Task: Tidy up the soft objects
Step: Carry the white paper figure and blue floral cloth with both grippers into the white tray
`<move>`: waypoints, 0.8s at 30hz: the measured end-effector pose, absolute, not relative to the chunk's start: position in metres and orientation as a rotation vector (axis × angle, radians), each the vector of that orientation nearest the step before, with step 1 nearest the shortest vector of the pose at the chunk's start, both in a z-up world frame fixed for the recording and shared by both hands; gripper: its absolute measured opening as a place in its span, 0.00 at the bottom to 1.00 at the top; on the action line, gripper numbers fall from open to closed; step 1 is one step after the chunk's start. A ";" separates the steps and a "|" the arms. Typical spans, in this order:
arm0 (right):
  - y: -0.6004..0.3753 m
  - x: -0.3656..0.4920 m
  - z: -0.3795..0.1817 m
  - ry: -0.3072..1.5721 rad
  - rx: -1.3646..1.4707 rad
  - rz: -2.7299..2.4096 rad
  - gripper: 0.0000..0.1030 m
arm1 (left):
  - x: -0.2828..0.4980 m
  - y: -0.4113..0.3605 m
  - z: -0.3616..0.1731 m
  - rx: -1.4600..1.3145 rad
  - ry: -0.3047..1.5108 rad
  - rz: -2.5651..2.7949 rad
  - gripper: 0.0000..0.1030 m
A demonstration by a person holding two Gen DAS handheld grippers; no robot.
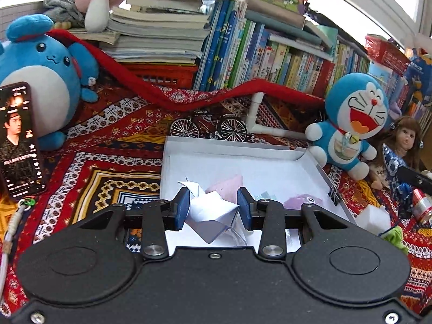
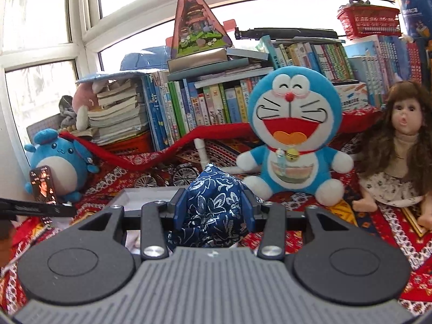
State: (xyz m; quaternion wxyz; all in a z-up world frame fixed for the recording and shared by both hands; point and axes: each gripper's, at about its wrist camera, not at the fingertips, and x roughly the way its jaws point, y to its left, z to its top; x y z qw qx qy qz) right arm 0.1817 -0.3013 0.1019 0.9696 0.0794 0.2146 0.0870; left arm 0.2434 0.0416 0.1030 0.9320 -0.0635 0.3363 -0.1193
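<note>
A: White folded paper, a paper shape point(image 1: 210, 213), sits between the blue pads of the left gripper point(image 1: 213, 209) at centre of the left wrist frame. Both pads press its sides, so it is gripped. It hangs over the near part of the white tray point(image 1: 270, 159).

B: Tray contents?

A: A pale pink piece point(image 1: 229, 185) just behind the paper shape, a purple piece point(image 1: 303, 201) at lower right of the tray. A black binder clip point(image 1: 334, 195) is on the tray's right rim. Tray lies on the red patterned cloth point(image 1: 108, 145).

B: Right side?

A: Right gripper point(image 2: 214, 208) is closed on a blue pouch point(image 2: 213, 205) with a white flower print, centre of the right wrist frame. The cloth bulges above and below the pads. The tray's far corner point(image 2: 140, 195) shows to the left, behind the fingers.

B: Surroundings?

A: Blue cat plush point(image 2: 291, 137) sits upright, right of centre in the right frame; a doll point(image 2: 402, 145) with brown hair is just beside it at the right edge. A round blue plush point(image 1: 40, 78) stands at upper left of the left frame with a phone point(image 1: 20, 140), screen lit, leaning against it. A toy bicycle point(image 1: 209, 128) stands beyond the tray's far rim. A red scarf point(image 1: 162, 94) drapes across in front of the books point(image 1: 270, 54).
</note>
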 end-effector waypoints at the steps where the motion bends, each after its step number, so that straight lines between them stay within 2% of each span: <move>1: -0.300 0.185 0.104 0.435 0.166 0.182 0.46 | 0.248 0.040 0.101 -0.127 0.693 -0.241 0.35; 8: -0.291 0.213 0.102 0.483 0.192 0.223 0.46 | 0.266 0.031 0.086 -0.112 0.728 -0.229 0.35; 24: -0.269 0.249 0.054 0.666 0.088 0.254 0.46 | 0.288 0.025 0.062 -0.074 0.782 -0.235 0.35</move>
